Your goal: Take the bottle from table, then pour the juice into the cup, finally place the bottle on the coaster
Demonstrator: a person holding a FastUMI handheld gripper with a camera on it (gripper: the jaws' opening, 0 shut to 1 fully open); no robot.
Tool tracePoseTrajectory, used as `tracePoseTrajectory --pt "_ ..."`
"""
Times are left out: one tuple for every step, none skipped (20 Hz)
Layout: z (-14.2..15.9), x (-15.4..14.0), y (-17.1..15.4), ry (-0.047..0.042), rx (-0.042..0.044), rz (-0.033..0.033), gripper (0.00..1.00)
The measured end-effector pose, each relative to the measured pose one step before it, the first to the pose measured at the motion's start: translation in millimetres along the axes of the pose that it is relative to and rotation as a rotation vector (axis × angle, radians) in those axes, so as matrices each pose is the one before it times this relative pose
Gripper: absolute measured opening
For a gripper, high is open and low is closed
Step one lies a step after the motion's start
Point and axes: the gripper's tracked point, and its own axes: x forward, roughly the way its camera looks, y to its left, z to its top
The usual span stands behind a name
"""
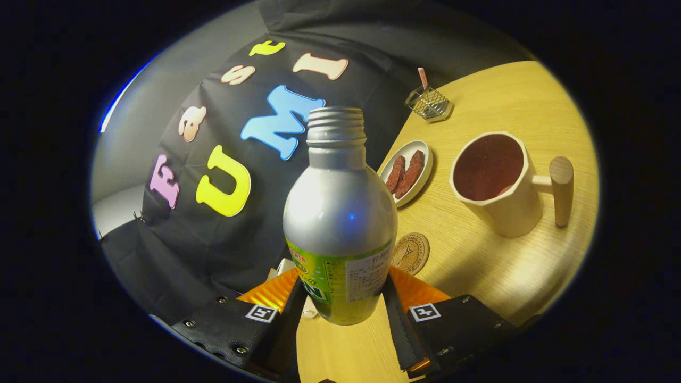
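Gripper point(345, 303) clamped on the bottle point(340, 223) — both fingers press its lower label band, one on each side, so the bottle sits squarely between them. Bottle looks lifted and tilted with the whole view; its base hangs over the table point(511, 266) edge area, contact with the table hard to tell.

Bottle: aluminium, silver shoulder, green label, threaded neck point(336, 125) open, no cap on. Judged stiff but thin-walled — dents if squeezed hard. Smooth metal and glossy label, so likely slippery; the grip on the straight labelled section is the right place, below the curved shoulder where fingers would slide off. Weight unknown; fill level hidden by the opaque wall. If full, the mass sits above the hold and it may swing when tipped.

Beyond the fingers, to the right: cup point(497, 183), pale, faceted, with a peg-style wooden handle point(561, 190) — inside looks dark reddish, whether that is liquid or glaze I cannot tell. Just ahead of the right finger, partly behind the bottle: round cork coaster point(412, 252). Further out, between bottle neck and cup: small oval dish point(408, 171) with two brown pieces. Farthest: small wire basket point(429, 102).

Open neck means any tilt toward the cup starts flow early — keep it steady till the mouth is over the rim.
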Motion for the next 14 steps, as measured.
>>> tracePoseTrajectory --pt "-2.16 1.17 -4.35 0.01137 0.01913 -0.00635 0.75" --pt "-3.40 1.01 -5.22 0.01500 0.02049 -0.00993 0.75" --pt "-2.29 1.99 -3.04 0.01246 0.02080 -0.00272 0.75" --pt "-2.98 1.33 -2.28 0.01044 0.02168 0.00155 0.75" --pt "-2.28 0.36 -1.21 0.00919 0.02204 0.00100 0.75" --pt "-1.22 -0.04 -0.60 0.00619 0.02241 -0.00081 0.75" --pt "0.04 0.99 -1.89 0.00170 0.02615 -0.00060 0.75" --pt "0.61 -0.05 -2.46 -0.00146 0.03017 0.00158 0.75" --pt "0.37 0.92 -1.28 0.00079 0.03246 0.00053 0.75" --pt "-0.72 1.52 -1.64 0.00344 0.03223 -0.00175 0.75" --pt "-0.56 2.30 -0.55 0.00561 0.03139 -0.00069 0.75" --pt "1.01 0.84 1.34 0.00046 0.02508 0.00501 0.75" --pt "0.69 1.25 1.01 -0.00049 0.02128 0.00418 0.75" --pt "0.71 -0.28 0.59 -0.00150 0.01916 -0.00045 0.75"
